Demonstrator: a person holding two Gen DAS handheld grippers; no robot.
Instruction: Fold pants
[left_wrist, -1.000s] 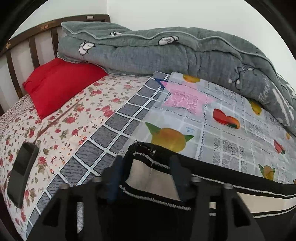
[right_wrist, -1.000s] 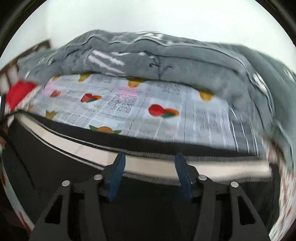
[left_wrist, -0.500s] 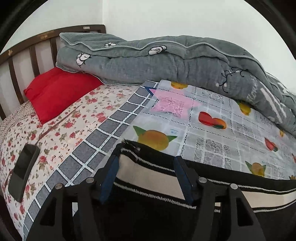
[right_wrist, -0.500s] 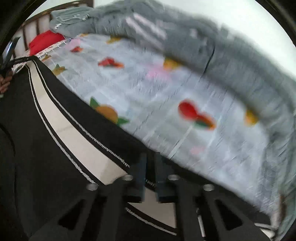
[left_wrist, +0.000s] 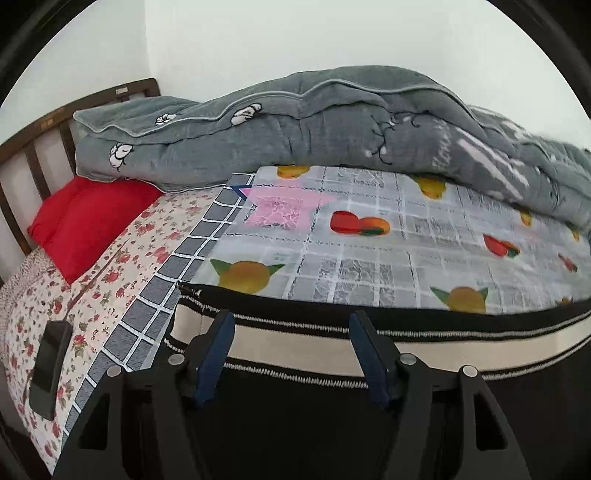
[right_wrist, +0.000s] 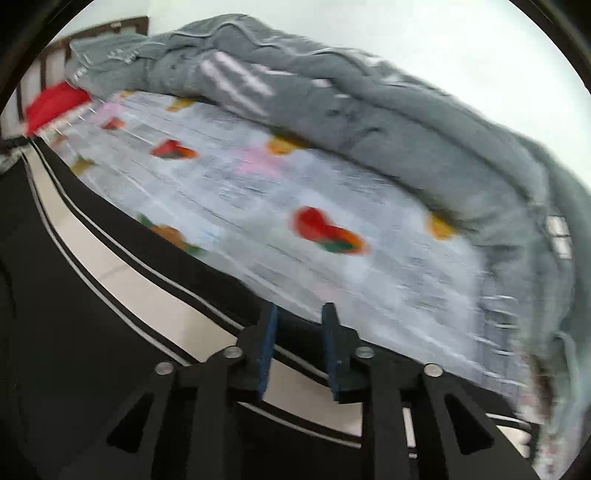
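Black pants (left_wrist: 295, 413) with a cream side stripe edged in white stitching lie flat on the bed. They also show in the right wrist view (right_wrist: 74, 332). My left gripper (left_wrist: 291, 325) is open and empty, its blue-padded fingers (left_wrist: 218, 350) straddling the stripe near the pants' left end. My right gripper (right_wrist: 299, 317) hovers over the stripe near the pants' far edge, its fingers (right_wrist: 266, 350) a narrow gap apart, with nothing visibly between them. The right wrist view is motion-blurred.
A fruit-print grey sheet (left_wrist: 369, 251) lies beyond the pants. A bunched grey quilt (left_wrist: 314, 125) runs along the wall. A red pillow (left_wrist: 85, 221) sits by the wooden headboard (left_wrist: 44, 125). A black phone (left_wrist: 50, 369) lies on the floral sheet at left.
My left gripper opened wide and let go of the pants' end, which now lies flat. My right gripper shut half a second ago, then parted slightly while swinging right.
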